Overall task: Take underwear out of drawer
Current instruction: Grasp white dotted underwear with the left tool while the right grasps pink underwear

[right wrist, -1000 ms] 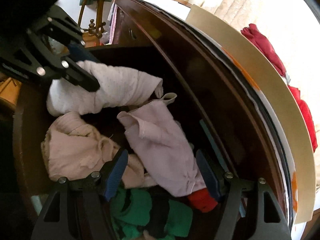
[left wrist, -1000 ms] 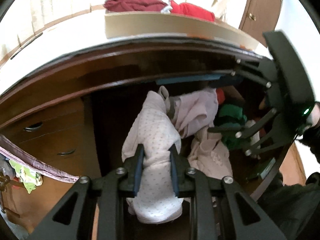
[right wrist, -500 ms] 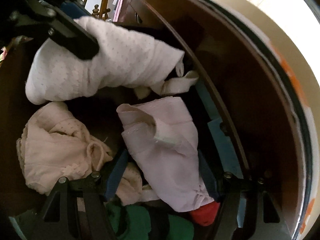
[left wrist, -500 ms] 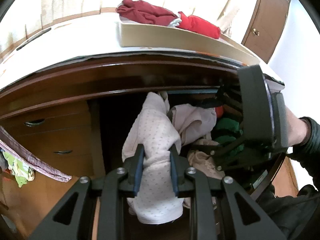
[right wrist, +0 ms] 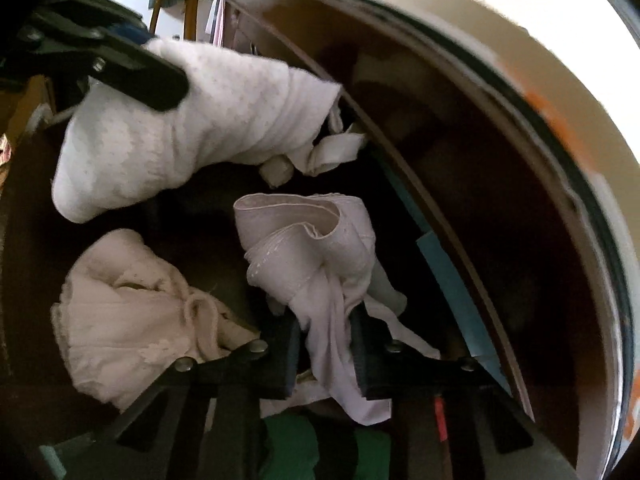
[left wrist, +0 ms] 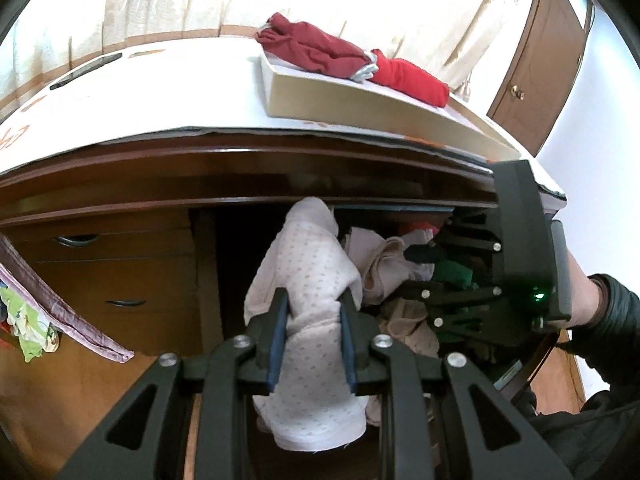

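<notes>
My left gripper (left wrist: 312,344) is shut on a white dotted underwear piece (left wrist: 308,280), held bunched above the open dark wooden drawer (right wrist: 460,216); the same piece (right wrist: 192,120) shows at upper left in the right wrist view. My right gripper (right wrist: 326,348) is closing its jaws on a pale lilac underwear piece (right wrist: 316,252), and the blue pads pinch the gathered cloth. In the left wrist view the right gripper (left wrist: 424,276) reaches into the drawer from the right, held by a hand in a dark sleeve (left wrist: 616,312).
A cream lacy garment (right wrist: 132,312), green clothes (right wrist: 296,440) and a red item lie in the drawer. On the white dresser top (left wrist: 160,92) a beige tray (left wrist: 360,100) holds red garments (left wrist: 352,60). More drawers (left wrist: 112,276) stand at left, a door (left wrist: 540,52) at right.
My right gripper's jaws have come together on the lilac underwear, bunching it. The left gripper has stayed about where it was, gripping the white dotted piece, rolled a little.
</notes>
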Demonstrator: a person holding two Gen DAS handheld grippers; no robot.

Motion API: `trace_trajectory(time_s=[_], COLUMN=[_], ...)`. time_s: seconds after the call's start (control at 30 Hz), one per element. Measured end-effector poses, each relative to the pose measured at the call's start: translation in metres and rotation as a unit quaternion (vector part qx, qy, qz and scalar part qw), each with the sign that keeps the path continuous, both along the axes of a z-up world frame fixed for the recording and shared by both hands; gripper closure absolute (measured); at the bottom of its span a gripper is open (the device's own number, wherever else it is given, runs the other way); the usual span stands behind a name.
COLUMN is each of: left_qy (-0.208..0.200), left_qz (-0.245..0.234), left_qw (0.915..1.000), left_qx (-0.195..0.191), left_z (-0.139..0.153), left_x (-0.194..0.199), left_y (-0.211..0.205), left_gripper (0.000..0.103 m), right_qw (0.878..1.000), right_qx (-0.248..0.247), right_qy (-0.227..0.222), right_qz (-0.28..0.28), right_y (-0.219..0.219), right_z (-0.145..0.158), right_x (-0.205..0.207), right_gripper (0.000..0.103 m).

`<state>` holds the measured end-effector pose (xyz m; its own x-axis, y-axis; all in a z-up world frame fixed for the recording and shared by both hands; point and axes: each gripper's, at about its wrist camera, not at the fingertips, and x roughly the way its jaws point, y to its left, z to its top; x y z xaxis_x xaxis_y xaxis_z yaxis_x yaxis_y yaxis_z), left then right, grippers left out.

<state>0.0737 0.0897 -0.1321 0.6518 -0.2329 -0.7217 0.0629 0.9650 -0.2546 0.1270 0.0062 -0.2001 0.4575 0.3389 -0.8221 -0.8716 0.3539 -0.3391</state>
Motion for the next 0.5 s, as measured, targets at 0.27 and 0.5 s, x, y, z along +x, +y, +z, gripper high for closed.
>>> trace_trajectory(time_s=[0.27,0.5], left_qy=[-0.018,-0.036], left_qz=[-0.003,0.001], left_qw=[0.9998,0.9993], left_qx=[-0.003,-0.006], left_z=[0.003,0.01], left_x=[-0.006,-0.01], left_y=[-0.01,-0.012], left_gripper=[0.081,0.081], right_qw=[0.999,0.996], right_qx=[0.047,0.085], right_qy=[0.011,0.015], right_qz=[0.0,-0.01], right_y=[-0.025,-0.051], right_z=[0.028,0.039], right_x=[-0.009,-0.011], right_gripper=[0.08,0.08])
